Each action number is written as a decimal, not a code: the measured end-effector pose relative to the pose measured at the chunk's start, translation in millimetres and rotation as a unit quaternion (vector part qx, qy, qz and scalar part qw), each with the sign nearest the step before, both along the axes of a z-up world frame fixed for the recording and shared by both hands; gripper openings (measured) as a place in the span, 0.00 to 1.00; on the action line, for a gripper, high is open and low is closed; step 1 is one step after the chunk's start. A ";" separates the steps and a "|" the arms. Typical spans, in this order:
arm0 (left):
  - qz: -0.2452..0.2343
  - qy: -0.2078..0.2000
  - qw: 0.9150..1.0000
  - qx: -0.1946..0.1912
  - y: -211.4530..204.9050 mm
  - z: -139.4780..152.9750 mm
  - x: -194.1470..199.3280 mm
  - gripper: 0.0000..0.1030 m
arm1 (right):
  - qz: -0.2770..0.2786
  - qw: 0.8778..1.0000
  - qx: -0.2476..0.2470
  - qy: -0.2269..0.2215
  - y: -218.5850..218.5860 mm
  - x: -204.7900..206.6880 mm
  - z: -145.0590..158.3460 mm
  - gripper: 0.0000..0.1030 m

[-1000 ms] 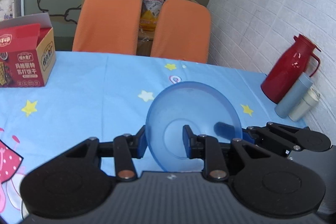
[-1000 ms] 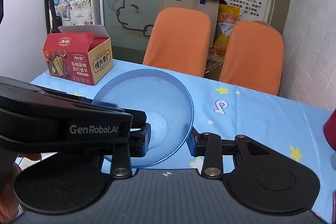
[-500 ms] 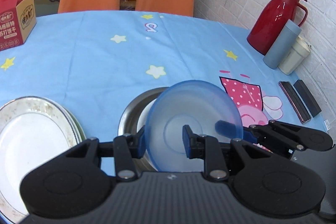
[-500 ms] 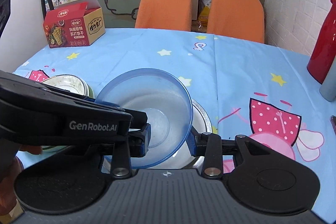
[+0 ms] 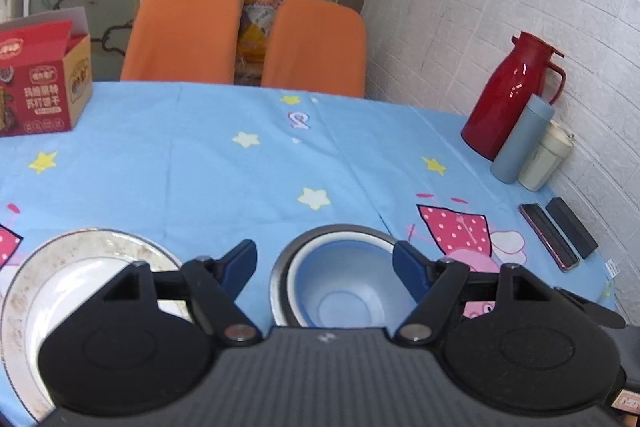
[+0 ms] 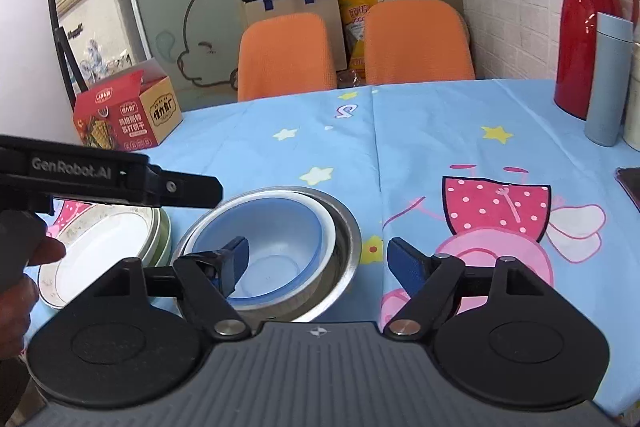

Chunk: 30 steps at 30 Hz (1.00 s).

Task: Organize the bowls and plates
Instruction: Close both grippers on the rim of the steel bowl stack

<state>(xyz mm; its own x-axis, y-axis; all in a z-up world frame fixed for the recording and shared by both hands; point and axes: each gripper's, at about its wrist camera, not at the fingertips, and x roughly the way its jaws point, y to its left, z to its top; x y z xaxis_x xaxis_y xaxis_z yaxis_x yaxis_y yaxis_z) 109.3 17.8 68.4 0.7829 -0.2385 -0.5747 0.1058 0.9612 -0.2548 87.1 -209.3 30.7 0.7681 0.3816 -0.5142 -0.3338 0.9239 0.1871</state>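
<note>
Left wrist: blue bowl (image 5: 344,281) seemingly below spread tool (image 5: 326,267).

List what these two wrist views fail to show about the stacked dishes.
- Plate stack: count unclear; right view shows only edges, left tongs body covers its near side.
- White bowl between blue bowl and steel bowl: only rim visible.
- Steel bowl's near rim: hidden behind right tongs.

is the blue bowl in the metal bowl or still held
In: the blue bowl sits upright, nested inside the metal bowl; both grippers' jaws are open.
</note>
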 end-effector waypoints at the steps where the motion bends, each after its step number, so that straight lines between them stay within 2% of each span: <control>1: 0.013 -0.010 1.000 0.006 1.8 0.8 -4.7 0.73 | -0.005 1.000 0.002 -0.004 -0.2 -4.1 -1.0 1.00; 4: 0.040 -0.021 0.999 0.026 5.1 -1.5 -13.3 0.74 | -0.014 1.000 -0.007 -0.013 3.6 -9.4 -5.0 1.00; 7: 0.034 -0.018 0.999 0.034 5.8 -6.0 -9.4 0.76 | -0.012 1.000 -0.026 -0.012 7.4 -6.0 -7.9 1.00; 10: 0.028 -0.002 0.999 0.036 5.2 -11.8 4.3 0.76 | -0.011 1.000 -0.025 -0.006 8.3 2.8 -11.4 1.00; 16: -0.024 0.031 0.997 0.067 -7.5 -23.1 39.1 0.76 | -0.015 1.000 -0.025 0.012 10.7 19.1 -19.6 1.00; 23: -0.103 0.086 0.987 0.090 -17.6 -40.6 75.1 0.76 | -0.011 0.999 -0.030 0.032 14.0 34.0 -29.5 1.00; 30: -0.122 0.105 0.981 0.104 -25.0 -51.9 88.1 0.76 | -0.008 0.998 -0.035 0.050 20.9 45.5 -40.1 1.00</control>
